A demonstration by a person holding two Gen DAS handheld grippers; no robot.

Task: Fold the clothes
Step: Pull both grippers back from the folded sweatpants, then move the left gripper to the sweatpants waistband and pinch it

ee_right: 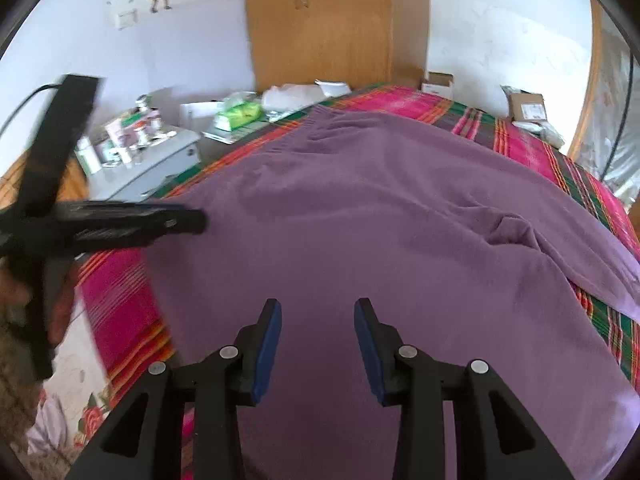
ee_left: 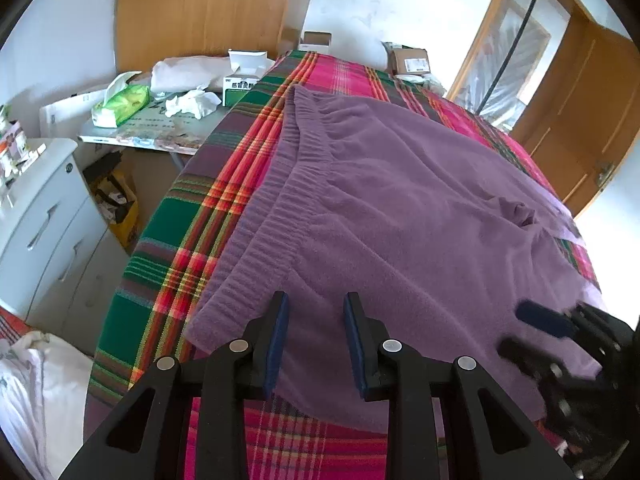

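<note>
On the bed (ee_left: 160, 240), across its plaid blanket, the purple fleece garment (ee_left: 400, 208) lies spread almost flat, its ribbed waistband toward the left edge and one bunched wrinkle near the right; no fold shows yet, so I judge the folding barely begun, with nearly all left to do. Both tongs tilt steeply down over its near hem: the left tongs (ee_left: 316, 336) released and empty, the right tongs (ee_right: 318, 340) likewise parted, gripping nothing.

The purple garment (ee_left: 400, 208) looks soft and fuzzy with a ribbed waistband (ee_left: 280, 208), the plaid blanket (ee_left: 168, 240) woven cloth, the wardrobe (ee_right: 320, 20) smooth wood.
</note>
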